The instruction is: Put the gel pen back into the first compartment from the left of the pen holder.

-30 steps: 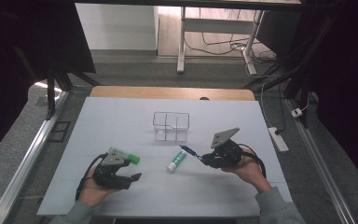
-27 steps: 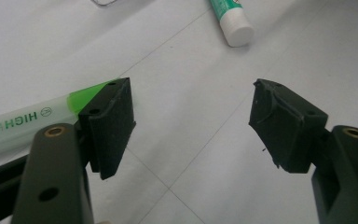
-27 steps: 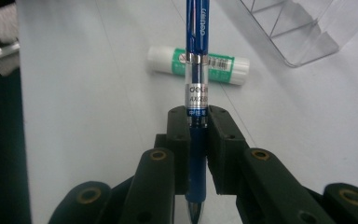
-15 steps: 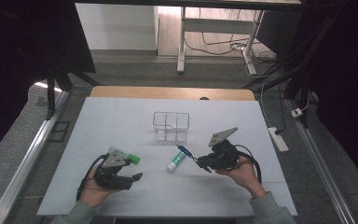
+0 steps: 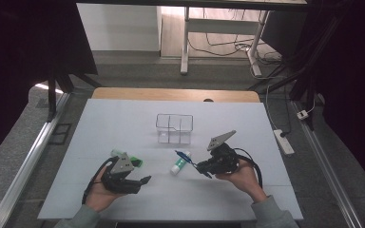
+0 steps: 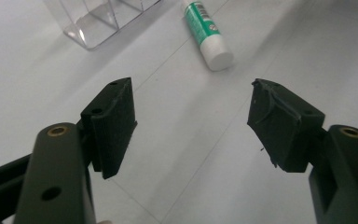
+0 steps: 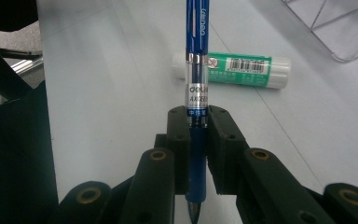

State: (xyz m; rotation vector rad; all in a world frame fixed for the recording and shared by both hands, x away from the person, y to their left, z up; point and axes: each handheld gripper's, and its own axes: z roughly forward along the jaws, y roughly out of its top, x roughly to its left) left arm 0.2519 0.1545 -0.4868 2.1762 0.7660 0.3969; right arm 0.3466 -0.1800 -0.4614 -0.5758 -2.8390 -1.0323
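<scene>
My right gripper [image 5: 200, 167] is shut on a blue pen [image 5: 183, 155], which sticks out to the left just above the table. In the right gripper view the pen [image 7: 197, 46] runs straight up between the pads of that gripper [image 7: 196, 126]. A white glue stick with a green label [image 5: 180, 163] lies on the table under the pen's far end, and the right gripper view has the glue stick [image 7: 233, 70] behind the pen. My left gripper [image 5: 142, 183] rests at the front left, and its jaws [image 6: 191, 116] stand open with nothing between them.
A clear divided box [image 5: 174, 128] stands mid-table behind the glue stick, with its corner [image 6: 93, 23] in the left gripper view. A small green item [image 5: 134, 160] lies just behind the left gripper. The white tabletop [image 5: 123, 123] ends in a wooden strip at the back.
The right gripper and the pen have shifted slightly to the left, closer over the glue stick. The left gripper has stayed where it was.
</scene>
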